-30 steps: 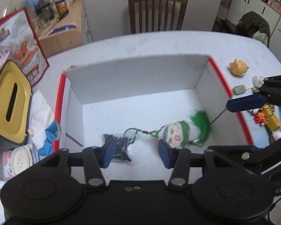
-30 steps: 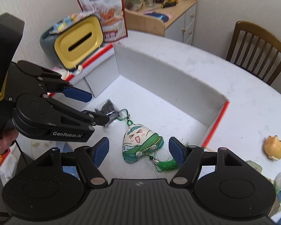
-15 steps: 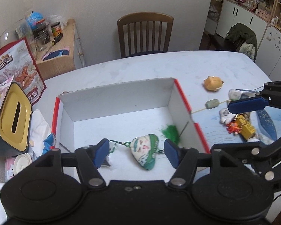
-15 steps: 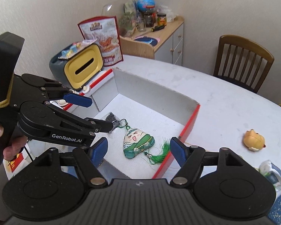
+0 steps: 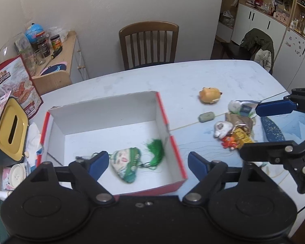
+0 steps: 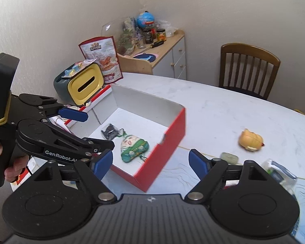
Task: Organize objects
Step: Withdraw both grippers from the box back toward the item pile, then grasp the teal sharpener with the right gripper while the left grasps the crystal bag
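Note:
A red-edged white box [image 5: 162,109] [image 6: 172,130] stands on the white table. Inside it lie a green face-print pouch [image 5: 126,164] [image 6: 133,147] with a green tassel [image 5: 155,148] and a small black item [image 6: 109,131]. My left gripper [image 5: 148,162] is open and empty, held above the box's near edge. My right gripper [image 6: 150,161] is open and empty, above the box's near right corner. To the right of the box lie an orange plush toy [image 5: 209,95] [image 6: 250,139], a green-grey pebble-like piece [image 5: 206,117] [image 6: 229,157] and a pile of small toys and packets [image 5: 233,130].
A yellow-lidded grey tissue box [image 5: 9,129] [image 6: 82,85] and a snack bag [image 5: 14,85] [image 6: 101,59] stand left of the box. A wooden chair [image 5: 149,42] [image 6: 248,69] is at the table's far side. A blue-patterned mat [image 5: 284,126] lies at the right.
Both grippers have pulled back and risen away from the box, so more of the table shows. The pouch stays in the box.

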Available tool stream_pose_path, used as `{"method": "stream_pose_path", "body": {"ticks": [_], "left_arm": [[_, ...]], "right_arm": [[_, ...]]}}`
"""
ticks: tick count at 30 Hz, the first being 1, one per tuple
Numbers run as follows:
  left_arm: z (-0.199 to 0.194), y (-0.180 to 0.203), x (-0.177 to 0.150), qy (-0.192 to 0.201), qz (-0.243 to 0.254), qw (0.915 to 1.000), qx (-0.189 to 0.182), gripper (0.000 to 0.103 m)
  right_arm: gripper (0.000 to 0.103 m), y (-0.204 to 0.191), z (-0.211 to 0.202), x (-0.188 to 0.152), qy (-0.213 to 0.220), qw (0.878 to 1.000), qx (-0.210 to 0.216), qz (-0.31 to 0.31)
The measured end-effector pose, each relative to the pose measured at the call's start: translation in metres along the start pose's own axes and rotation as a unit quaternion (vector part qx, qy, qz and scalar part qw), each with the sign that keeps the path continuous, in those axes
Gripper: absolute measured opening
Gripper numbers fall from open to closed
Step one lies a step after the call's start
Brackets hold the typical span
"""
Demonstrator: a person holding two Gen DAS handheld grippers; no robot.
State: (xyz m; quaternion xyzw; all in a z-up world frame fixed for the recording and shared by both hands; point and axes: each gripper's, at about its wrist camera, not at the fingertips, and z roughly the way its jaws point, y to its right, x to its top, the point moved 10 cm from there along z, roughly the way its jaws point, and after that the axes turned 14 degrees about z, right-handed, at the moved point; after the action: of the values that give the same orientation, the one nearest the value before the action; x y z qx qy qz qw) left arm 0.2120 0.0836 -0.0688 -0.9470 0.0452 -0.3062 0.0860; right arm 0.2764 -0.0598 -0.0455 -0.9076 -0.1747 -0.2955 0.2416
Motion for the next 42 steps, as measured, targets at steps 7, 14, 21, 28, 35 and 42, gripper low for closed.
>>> {"method": "stream_pose_path", "body": {"ticks": [7, 14, 21, 28, 35, 42], "left_arm": [[-0.005, 0.043, 0.016, 0.011, -0.007, 0.9999, 0.003, 0.094], [0.0, 0.088, 0.031, 0.021, -0.007, 0.9997, 0.005, 0.101], [0.012, 0.127, 0.043, 0.03, -0.007, 0.9995, 0.001, 0.102], [0.036, 0.158, 0.046, 0.026, -0.025, 0.9992, -0.018, 0.103], [0.072, 0.181, 0.034, -0.009, -0.069, 0.997, -0.034, 0.103], [0.102, 0.197, 0.023, -0.048, -0.113, 0.9907, -0.057, 0.103]], "right_arm": [[0.083, 0.042, -0.028, -0.01, 0.011, 1.0, 0.001, 0.018], [0.084, 0.091, -0.053, -0.02, 0.024, 0.999, -0.009, 0.031], [0.084, 0.16, -0.07, -0.033, 0.026, 0.997, -0.038, 0.059], [0.084, 0.211, -0.077, -0.053, 0.021, 0.996, -0.059, 0.069], [0.084, 0.233, -0.053, -0.088, -0.012, 0.997, -0.064, 0.041], [0.084, 0.235, -0.017, -0.129, -0.057, 0.997, -0.059, -0.006]]}}
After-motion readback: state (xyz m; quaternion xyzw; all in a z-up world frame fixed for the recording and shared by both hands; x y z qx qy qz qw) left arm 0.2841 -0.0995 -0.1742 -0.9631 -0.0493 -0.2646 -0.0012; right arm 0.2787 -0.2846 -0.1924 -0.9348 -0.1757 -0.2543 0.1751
